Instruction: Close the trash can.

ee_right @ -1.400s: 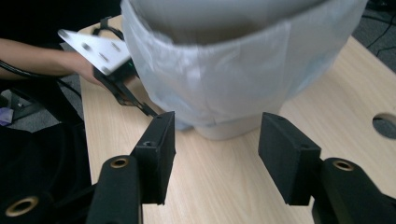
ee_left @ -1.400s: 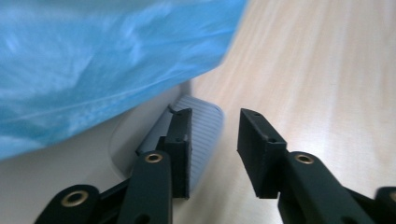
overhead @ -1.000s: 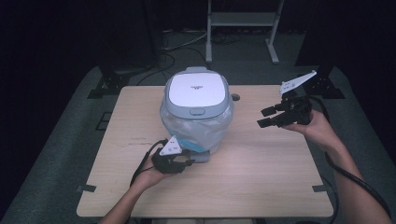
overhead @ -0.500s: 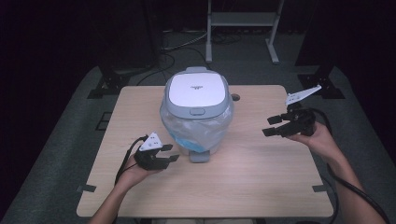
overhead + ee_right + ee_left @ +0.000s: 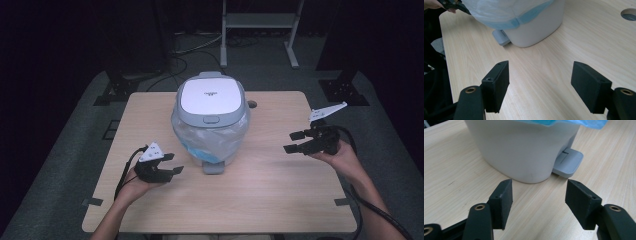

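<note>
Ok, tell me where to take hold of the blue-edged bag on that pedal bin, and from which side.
Probably the bag overhang just below the lid, where loose film drapes outside the bin wall and can be pinched. Come level from the left with the open left gripper, clear of the pedal in front.

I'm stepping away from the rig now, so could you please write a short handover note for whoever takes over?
Left gripper: open, nothing between its jaws, which have just been opening; it sits at the near left of the bin.
Right gripper: open, holding nothing, off to the bin's right above the table.
Pedal bin: mid-table, lid closed, blue-edged bag liner folded over its rim, foot pedal facing the person.
Done: liner appears fitted, lid down.
Left: nothing obvious; check the liner sits evenly.
</note>
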The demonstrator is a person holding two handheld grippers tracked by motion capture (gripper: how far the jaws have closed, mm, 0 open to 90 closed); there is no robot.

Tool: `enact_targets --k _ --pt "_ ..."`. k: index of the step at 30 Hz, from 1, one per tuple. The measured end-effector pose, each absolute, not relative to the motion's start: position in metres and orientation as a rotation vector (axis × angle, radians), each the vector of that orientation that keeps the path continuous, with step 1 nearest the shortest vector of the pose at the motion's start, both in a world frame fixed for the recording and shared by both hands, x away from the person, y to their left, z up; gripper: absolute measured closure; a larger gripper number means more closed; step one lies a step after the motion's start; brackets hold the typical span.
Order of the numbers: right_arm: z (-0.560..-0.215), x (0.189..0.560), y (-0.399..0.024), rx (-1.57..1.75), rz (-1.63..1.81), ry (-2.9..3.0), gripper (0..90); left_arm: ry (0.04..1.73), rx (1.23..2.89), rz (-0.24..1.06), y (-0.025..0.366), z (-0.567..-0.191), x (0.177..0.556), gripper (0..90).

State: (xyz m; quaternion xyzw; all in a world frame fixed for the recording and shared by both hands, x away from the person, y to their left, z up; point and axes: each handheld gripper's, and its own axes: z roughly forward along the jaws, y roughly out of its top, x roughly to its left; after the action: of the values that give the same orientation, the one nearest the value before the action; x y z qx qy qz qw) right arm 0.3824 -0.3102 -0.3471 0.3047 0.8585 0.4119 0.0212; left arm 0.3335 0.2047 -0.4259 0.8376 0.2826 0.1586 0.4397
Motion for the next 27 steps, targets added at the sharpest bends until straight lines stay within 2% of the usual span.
enact_targets --k 9,27 --pt "-0.363 0.374 -0.318 0.979 1.281 2.649 28.1 0.749 2.068 0.419 0.218 -0.428 0.331 30.2" --pt "-0.392 0.351 -0.332 1.031 1.309 2.622 27.3 0.800 2.058 0.444 0.236 -0.435 0.324 26.4"
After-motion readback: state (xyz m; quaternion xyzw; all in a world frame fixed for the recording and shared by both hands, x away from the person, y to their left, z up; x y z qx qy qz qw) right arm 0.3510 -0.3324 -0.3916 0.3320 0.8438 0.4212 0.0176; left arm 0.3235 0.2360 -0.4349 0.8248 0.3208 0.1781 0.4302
